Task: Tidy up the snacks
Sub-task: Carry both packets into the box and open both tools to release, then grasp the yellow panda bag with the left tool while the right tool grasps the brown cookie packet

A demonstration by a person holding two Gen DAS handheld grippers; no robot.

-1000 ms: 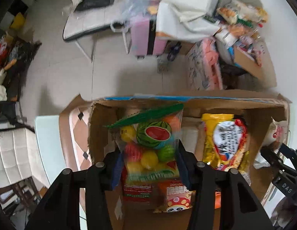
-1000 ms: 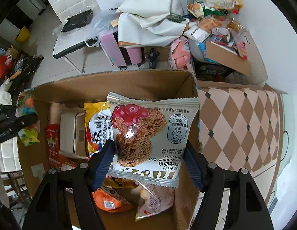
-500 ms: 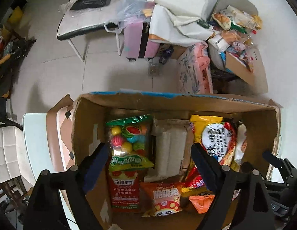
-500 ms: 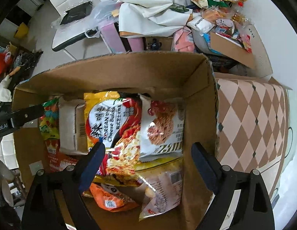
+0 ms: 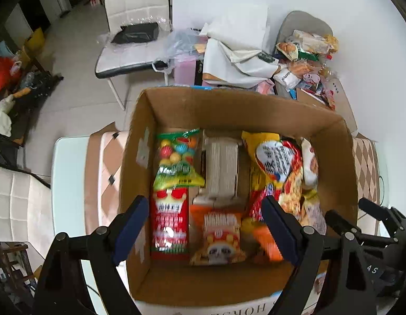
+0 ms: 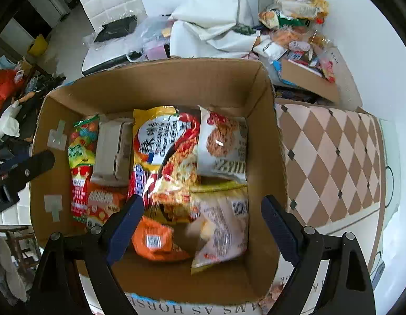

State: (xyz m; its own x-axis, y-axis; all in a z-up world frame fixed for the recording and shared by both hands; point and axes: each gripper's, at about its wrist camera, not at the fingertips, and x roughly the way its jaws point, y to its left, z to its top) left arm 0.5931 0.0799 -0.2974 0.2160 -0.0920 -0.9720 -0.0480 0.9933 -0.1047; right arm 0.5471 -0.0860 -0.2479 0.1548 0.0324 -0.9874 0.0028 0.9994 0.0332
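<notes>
We hover over the cardboard box [image 5: 140, 141] with both claws empty and spread wide: the left claw [image 5: 204, 229] hangs above the box's near-left part and the right claw [image 6: 203, 227] above its near-right part; neither touches a packet. We judge that this is the gap between placements, with the box well filled and more snacks to fetch; the heap of loose packets [image 6: 292, 26] on the floor beyond the box's far right corner looks like a likely source (though we cannot tell that from here). The next move calls for lifting clear of the box walls and reaching out, then clamping a soft bag by its flat faces so it does not slip.

Inside, the fruit candy bag [image 5: 176, 155] lies along the left wall, with a red packet [image 5: 170, 225] nearer us; a pale carton [image 5: 221, 168] sits beside it towards the middle; the yellow noodle packet [image 6: 161, 141] lies right of that, and the cookie packet [image 6: 222, 144] rests against the right wall at the far side. The box stands on a diamond-patterned mat [image 6: 331, 155] on the surface.
</notes>
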